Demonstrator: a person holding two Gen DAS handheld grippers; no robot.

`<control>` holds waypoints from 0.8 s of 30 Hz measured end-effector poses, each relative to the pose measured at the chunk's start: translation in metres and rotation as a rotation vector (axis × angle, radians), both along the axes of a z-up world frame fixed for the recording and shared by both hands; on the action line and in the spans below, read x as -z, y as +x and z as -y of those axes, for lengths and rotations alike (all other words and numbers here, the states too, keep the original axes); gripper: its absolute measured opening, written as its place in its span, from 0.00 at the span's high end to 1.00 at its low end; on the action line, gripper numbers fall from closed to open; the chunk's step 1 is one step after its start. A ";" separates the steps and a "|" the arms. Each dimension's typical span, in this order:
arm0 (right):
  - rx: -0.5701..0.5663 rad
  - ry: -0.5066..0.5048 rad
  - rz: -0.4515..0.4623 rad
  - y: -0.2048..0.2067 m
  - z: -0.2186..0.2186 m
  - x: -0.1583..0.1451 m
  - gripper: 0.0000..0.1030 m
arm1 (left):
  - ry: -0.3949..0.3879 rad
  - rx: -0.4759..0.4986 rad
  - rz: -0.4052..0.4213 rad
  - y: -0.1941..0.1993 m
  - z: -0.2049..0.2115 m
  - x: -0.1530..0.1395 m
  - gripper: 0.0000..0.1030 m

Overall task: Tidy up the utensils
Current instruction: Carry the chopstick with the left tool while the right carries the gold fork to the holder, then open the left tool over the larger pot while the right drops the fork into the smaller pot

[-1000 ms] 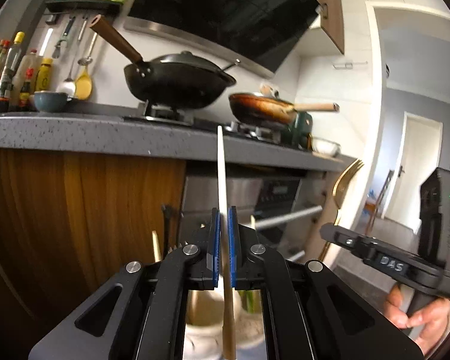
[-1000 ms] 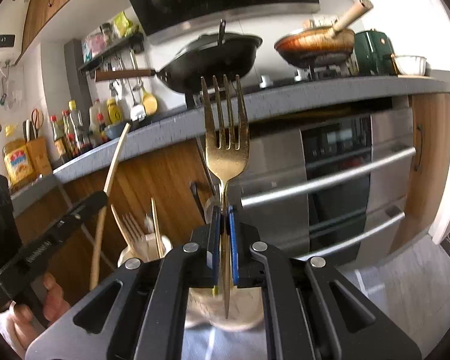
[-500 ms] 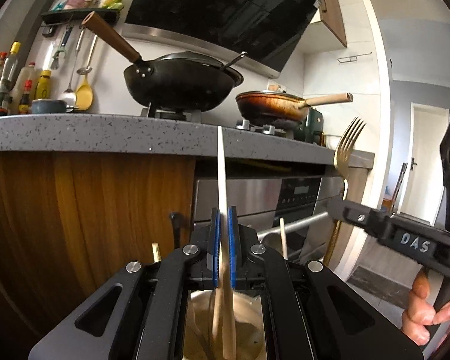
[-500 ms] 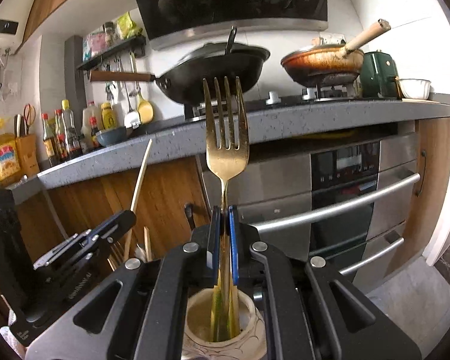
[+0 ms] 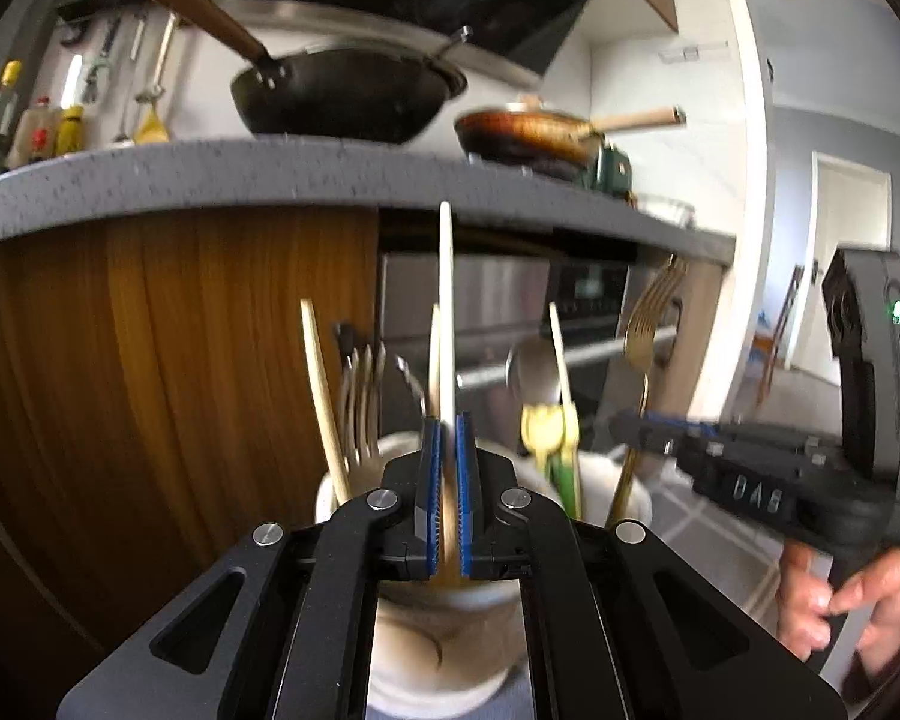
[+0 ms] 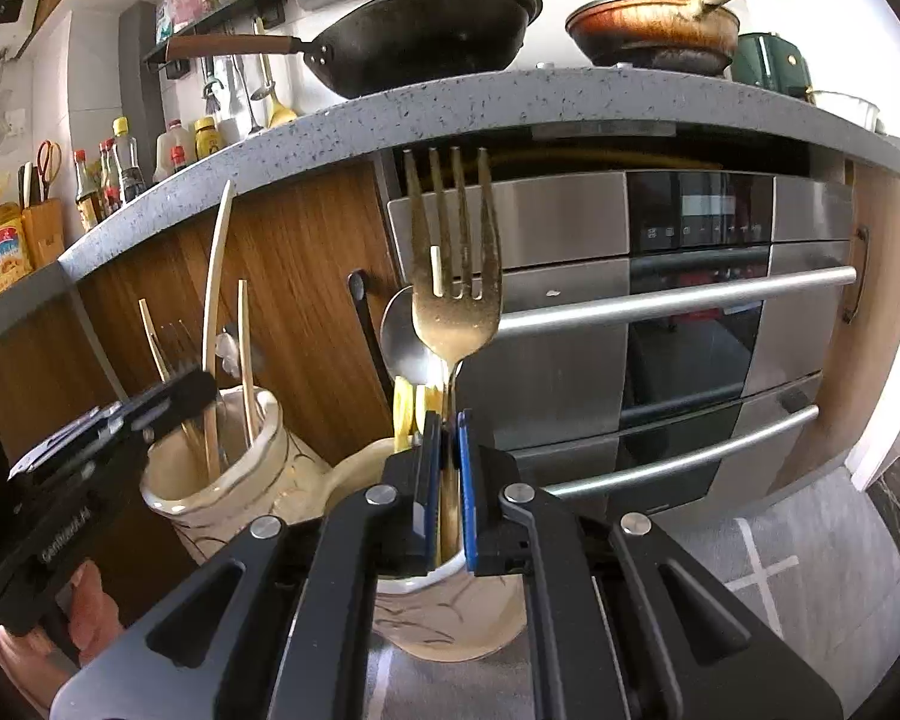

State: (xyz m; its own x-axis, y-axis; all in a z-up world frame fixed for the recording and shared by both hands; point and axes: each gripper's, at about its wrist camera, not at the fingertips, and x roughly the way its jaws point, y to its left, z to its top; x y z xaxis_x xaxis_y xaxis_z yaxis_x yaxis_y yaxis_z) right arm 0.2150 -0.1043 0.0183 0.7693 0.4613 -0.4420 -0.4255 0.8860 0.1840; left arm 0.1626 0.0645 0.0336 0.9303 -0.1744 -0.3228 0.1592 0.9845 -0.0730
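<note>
While the left wrist view is somewhat blurred, it shows the left gripper (image 5: pixel 447 480) with its blue pads pressed narrow on a pale wooden chopstick (image 5: pixel 446 312), which stands upright over a cream ceramic holder (image 5: pixel 444 654). More utensils stand in that holder: a wooden stick and a silver fork (image 5: pixel 363 402) on the left side. At the right, the right gripper (image 5: pixel 630 420) holds a gold fork (image 5: pixel 651 324) over a second cream holder (image 5: pixel 630 495), where a yellow-green spoon (image 5: pixel 543 432) stands. A hand (image 5: pixel 834 600) grips the handle of this tool.

From the right wrist view, the right gripper (image 6: pixel 447 468) is closed narrow on the stem of the gold fork (image 6: pixel 453 276), tines up, with the lower end inside the cream holder (image 6: pixel 450 612) just below. A silver spoon (image 6: pixel 405 339) rises behind the fork. To the left, the left gripper (image 6: pixel 201 387) clamps the chopstick (image 6: pixel 219 276) above the other holder (image 6: pixel 228 480). Behind all stand a stainless oven (image 6: pixel 660 312) and a grey countertop (image 6: pixel 510 102) with a black wok (image 6: pixel 432 30).
</note>
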 end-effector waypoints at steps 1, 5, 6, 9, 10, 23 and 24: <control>0.000 0.002 -0.002 0.000 0.000 0.000 0.94 | 0.006 0.005 -0.019 0.001 0.001 0.002 0.95; 0.010 0.003 -0.014 0.001 0.002 0.001 0.94 | 0.023 0.020 -0.051 0.002 0.004 0.004 0.95; 0.012 0.005 -0.016 0.002 0.003 0.000 0.94 | 0.028 0.025 -0.059 0.003 0.005 0.004 0.95; 0.021 0.020 -0.031 0.006 0.006 0.001 0.94 | 0.042 0.039 -0.075 0.004 0.009 0.004 0.95; 0.021 0.026 -0.038 0.007 0.007 0.001 0.94 | 0.043 0.043 -0.081 0.005 0.010 0.004 0.95; 0.031 0.057 -0.025 -0.002 0.015 -0.012 0.78 | 0.001 0.058 -0.084 -0.006 0.006 -0.005 0.75; 0.028 0.062 -0.023 -0.005 0.017 -0.014 0.74 | -0.003 0.061 -0.083 -0.010 0.005 -0.007 0.71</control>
State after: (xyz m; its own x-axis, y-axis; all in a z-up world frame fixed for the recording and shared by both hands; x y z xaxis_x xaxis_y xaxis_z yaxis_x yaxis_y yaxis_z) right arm 0.2103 -0.1213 0.0323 0.7724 0.4662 -0.4314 -0.3953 0.8844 0.2482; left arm 0.1526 0.0591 0.0410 0.8882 -0.2306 -0.3974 0.2119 0.9731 -0.0910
